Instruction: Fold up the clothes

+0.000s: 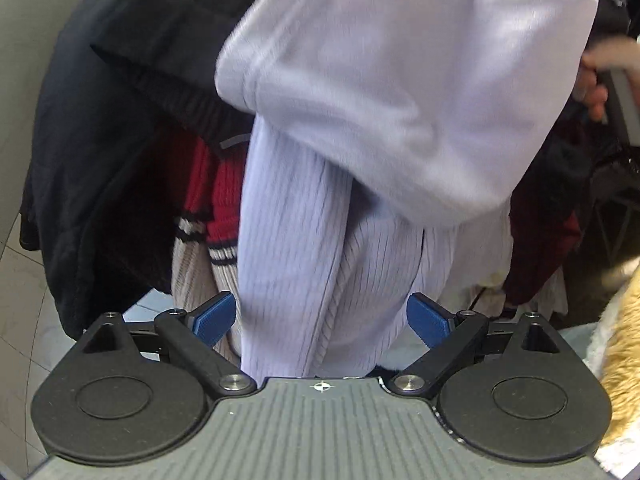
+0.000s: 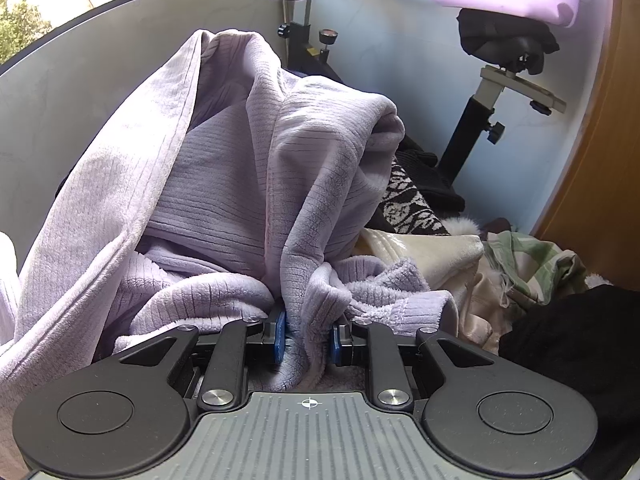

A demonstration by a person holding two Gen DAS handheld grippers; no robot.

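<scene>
A lilac ribbed fleece garment [image 1: 380,100] hangs in front of the left wrist camera, a fold draped over its lower part. My left gripper [image 1: 320,320] is open wide, and the hanging cloth passes between its blue pads [image 1: 214,318] without being pressed. In the right wrist view the same lilac garment [image 2: 224,184] rises in a heap. My right gripper [image 2: 308,338] is shut on a bunched fold of it, with the cloth squeezed between the blue pads [image 2: 280,334].
Behind the lilac cloth hang a black jacket [image 1: 100,140] and a red knit sweater [image 1: 218,200]. A person's hand [image 1: 592,88] shows at the right. An exercise bike [image 2: 304,24] stands by the wall. Cream [image 2: 432,256], green checked [image 2: 532,264] and black [image 2: 580,340] clothes lie piled.
</scene>
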